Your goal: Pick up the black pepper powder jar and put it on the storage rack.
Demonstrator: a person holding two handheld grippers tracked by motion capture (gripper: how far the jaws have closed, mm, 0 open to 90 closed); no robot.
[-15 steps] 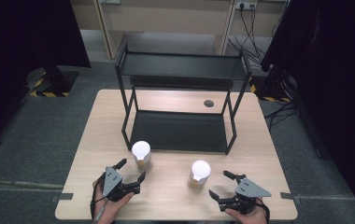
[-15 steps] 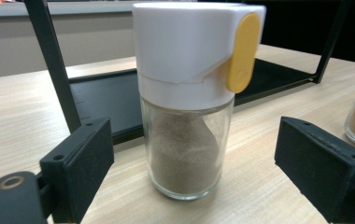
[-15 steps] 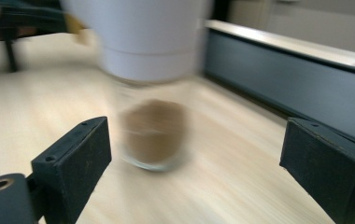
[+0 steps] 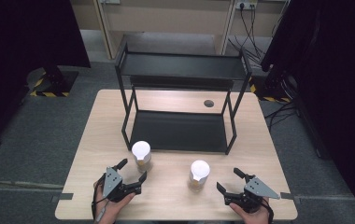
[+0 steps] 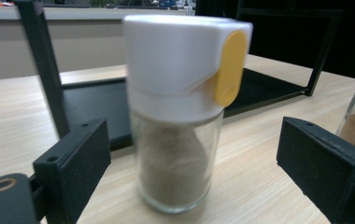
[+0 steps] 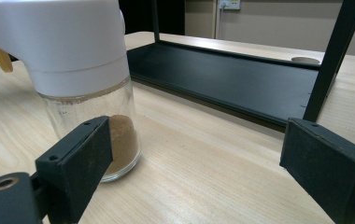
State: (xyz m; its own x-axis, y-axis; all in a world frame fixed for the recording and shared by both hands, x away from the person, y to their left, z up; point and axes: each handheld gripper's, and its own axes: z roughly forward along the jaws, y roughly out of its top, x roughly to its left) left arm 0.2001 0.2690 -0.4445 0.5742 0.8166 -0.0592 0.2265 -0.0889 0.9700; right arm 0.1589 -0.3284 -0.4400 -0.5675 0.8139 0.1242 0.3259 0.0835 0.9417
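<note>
Two spice jars on the table, a gripper behind each.

The left jar stands upright just ahead of the left gripper, between its spread fingers without touching them. The right jar stands ahead and left of the right gripper, outside its left finger. The rack stands on the table beyond both jars.

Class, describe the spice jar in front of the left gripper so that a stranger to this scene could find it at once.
Start at the black two-tier rack standing on the wooden table. Just off the rack's front left leg stands a glass spice jar with a white cap, lined up between the open left gripper jaws. Unlike the other jar, which holds only a little brown powder, this one is filled nearly to its cap.
</note>
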